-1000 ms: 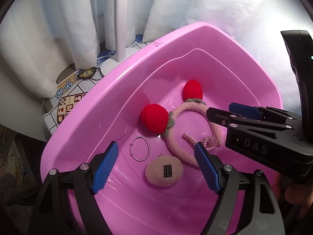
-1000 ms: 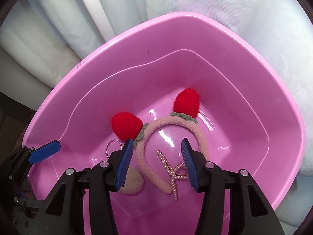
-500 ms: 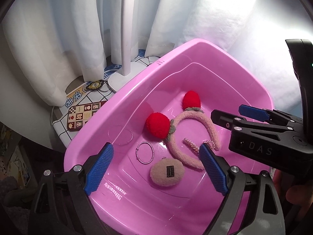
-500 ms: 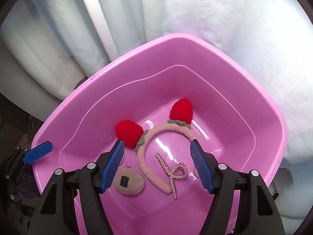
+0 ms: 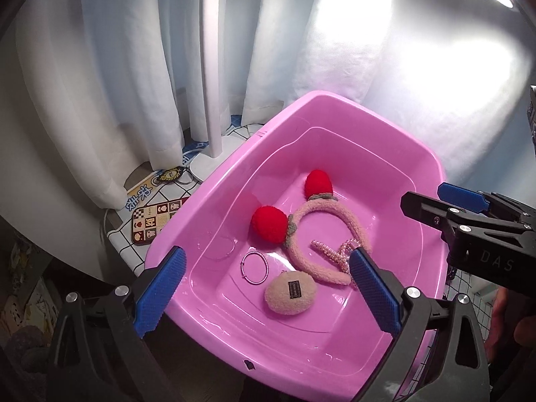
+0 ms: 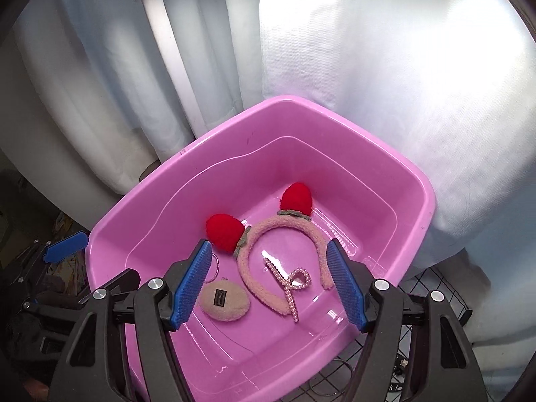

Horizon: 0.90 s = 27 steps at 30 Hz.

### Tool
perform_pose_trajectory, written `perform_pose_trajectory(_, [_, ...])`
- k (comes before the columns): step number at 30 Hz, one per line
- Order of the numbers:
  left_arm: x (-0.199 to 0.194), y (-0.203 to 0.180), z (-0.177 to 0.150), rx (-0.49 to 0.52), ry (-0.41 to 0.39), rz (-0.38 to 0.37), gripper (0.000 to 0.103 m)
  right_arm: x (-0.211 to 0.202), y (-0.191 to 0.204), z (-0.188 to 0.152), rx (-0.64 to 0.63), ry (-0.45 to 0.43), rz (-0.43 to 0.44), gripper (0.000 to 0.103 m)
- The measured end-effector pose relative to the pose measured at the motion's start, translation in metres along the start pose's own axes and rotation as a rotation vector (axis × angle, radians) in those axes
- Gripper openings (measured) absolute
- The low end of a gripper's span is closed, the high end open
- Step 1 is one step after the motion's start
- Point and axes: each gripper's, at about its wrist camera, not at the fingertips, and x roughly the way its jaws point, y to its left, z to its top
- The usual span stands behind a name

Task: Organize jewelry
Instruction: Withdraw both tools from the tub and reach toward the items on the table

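I have both grippers hovering above the pink tub (image 5: pixel 415 154), each pointing steeply down into it. My left gripper (image 5: pixel 268 288) has its jaws spreading, already very wide, with nothing pressed between the blue pads (image 5: pixel 160 293); through the gap I see the tub floor. My right gripper (image 6: pixel 271 284) stands fairly wide too, its jaws holding nothing, only framing what lies below. All the jewelry rests on the tub floor. In the right wrist view, the fuzzy pink headband (image 6: pixel 284 226) with two red strawberry ears arches across the middle, its open ends toward six o'clock; one ear sits at twelve o'clock of the arch, the other at ten o'clock. The pearl hair clip (image 6: pixel 289 284) lies inside the arch, touching the band's lower left arm. The round beige plush clip (image 6: pixel 225 303) with a dark label lies at eight o'clock of the headband, just beside it. In the left wrist view, the thin metal bangle (image 5: pixel 255 268) lies flat at twelve o'clock of that plush clip, close to it, and at six o'clock of the nearer red ear. The tub stands on a counter with a grid-patterned cover (image 5: pixel 120 234); white curtains (image 5: pixel 100 83) hang behind, and a white lamp pole (image 5: pixel 211 67) rises at eleven o'clock of the tub.
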Motion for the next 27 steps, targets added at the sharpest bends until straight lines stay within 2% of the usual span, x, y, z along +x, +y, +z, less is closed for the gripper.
perform_pose_trajectory(6, [-0.016, -0.024, -0.010, 0.030, -0.014, -0.031, 0.097, -0.049, -0.027, -0.034, 0.058, -0.061, -0.030, 0.070])
perform_pose_trajectory(11, [-0.028, -0.048, -0.020, 0.042, -0.027, -0.072, 0.097, -0.092, -0.064, -0.077, 0.140, -0.093, -0.062, 0.070])
perform_pose_trajectory(20, [-0.055, -0.096, -0.043, 0.096, -0.079, -0.121, 0.097, -0.168, -0.155, -0.196, 0.371, -0.108, -0.211, 0.071])
perform_pose_trajectory(27, [-0.072, -0.141, -0.068, 0.147, -0.088, -0.180, 0.097, -0.216, -0.201, -0.286, 0.531, -0.118, -0.300, 0.072])
